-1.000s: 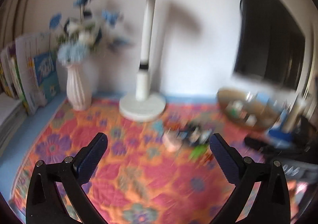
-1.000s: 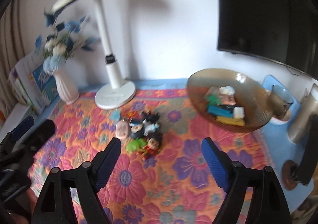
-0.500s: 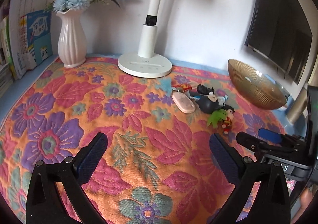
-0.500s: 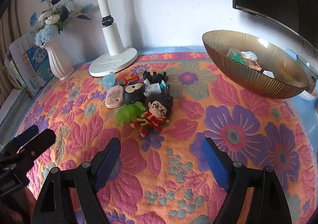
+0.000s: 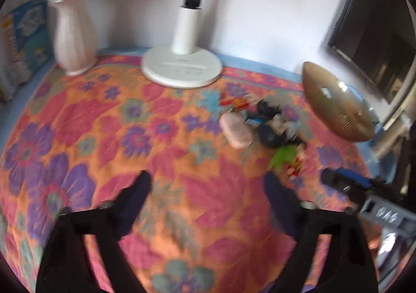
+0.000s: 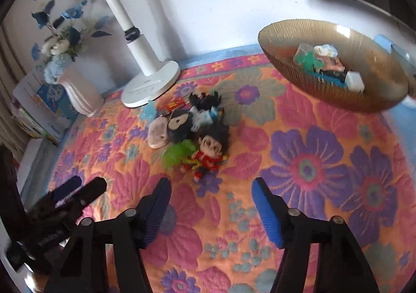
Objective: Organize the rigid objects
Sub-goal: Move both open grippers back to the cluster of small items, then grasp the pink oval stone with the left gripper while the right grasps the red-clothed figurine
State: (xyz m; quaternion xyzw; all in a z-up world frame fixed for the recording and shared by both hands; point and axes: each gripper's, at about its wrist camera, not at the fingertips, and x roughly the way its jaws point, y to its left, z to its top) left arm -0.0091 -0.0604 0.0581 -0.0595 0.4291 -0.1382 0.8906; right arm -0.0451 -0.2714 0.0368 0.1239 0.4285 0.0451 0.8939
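Left gripper (image 5: pixel 208 183) and right gripper (image 6: pixel 210 189) angle downward side by side, jaws closing on nothing.

Orange cloth (image 6: pixel 299 116) with pink, purple and teal flowers, amber ribbed bowl (image 6: pixel 351 100), white lamp base (image 6: pixel 153 85), pale pink vase (image 5: pixel 74 40), green toy (image 6: pixel 179 154), red-clothed figurine (image 6: pixel 208 155)

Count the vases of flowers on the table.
1. The pale pink ribbed vase with blue and white flowers stands at the back left corner of the floral cloth, left of the white lamp base. None other shows; the frame edges could hide more.
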